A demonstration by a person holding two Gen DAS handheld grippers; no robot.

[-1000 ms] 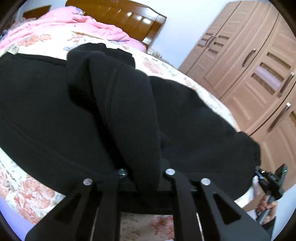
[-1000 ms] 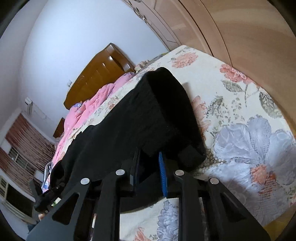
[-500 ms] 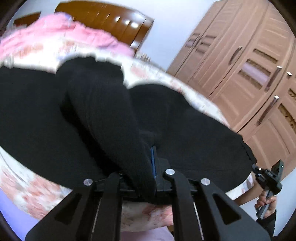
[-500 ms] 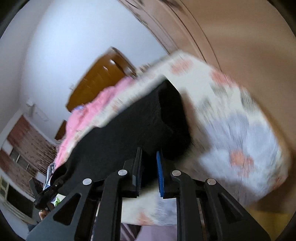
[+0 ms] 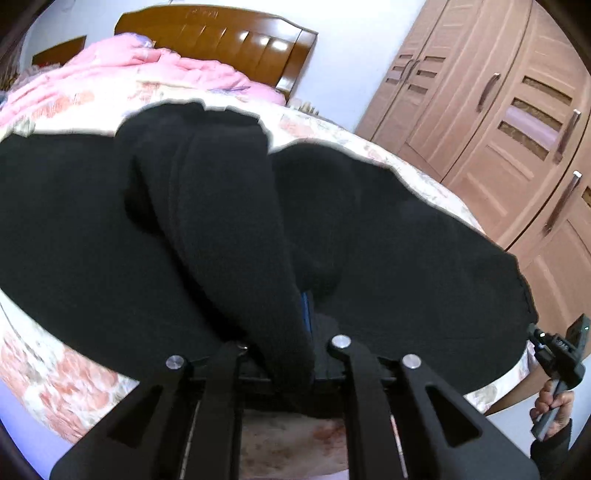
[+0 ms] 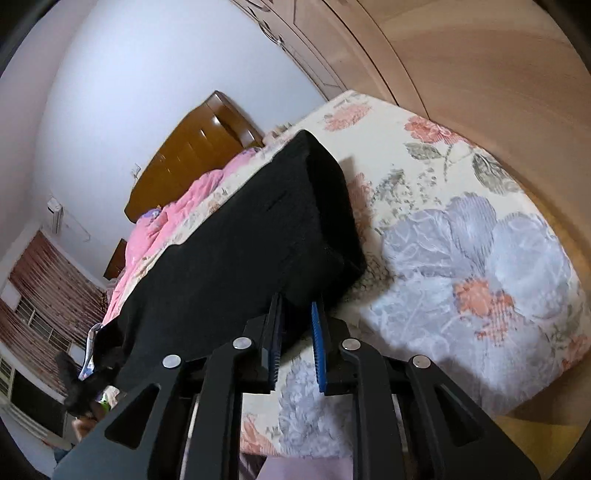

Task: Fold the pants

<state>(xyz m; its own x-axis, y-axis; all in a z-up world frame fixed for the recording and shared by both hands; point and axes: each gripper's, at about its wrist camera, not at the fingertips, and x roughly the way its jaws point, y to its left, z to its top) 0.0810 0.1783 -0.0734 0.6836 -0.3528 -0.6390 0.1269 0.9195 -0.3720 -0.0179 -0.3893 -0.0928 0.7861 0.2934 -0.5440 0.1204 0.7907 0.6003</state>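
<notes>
Pants: black pants (image 5: 92,236) lie spread across the bed (image 6: 480,236), near its foot edge; one thick fold (image 5: 229,229) rises off the flat layer toward the left camera, while the far end forms a doubled, squared-off corner (image 6: 317,206) in the right view.
Left gripper: the left gripper (image 5: 291,343) pinches that raised fold; cloth fills the gap, with only a sliver of blue pad showing. Its jaws have just eased slightly apart, the fold staying between them.
Right gripper: the right gripper (image 6: 297,332) has its blue pads nearly together on the lower edge of the doubled corner.
Change: compared with a second ago, the cloth sits lower and flatter against the bedspread, and the right view has steadied after a blur.
Meaning: judging by this, the fold is being laid down, and letting go looks near.
Surroundings: pink quilt (image 5: 155,66), wooden headboard (image 5: 221,33), wardrobe doors (image 5: 498,96) beside the bed.
</notes>
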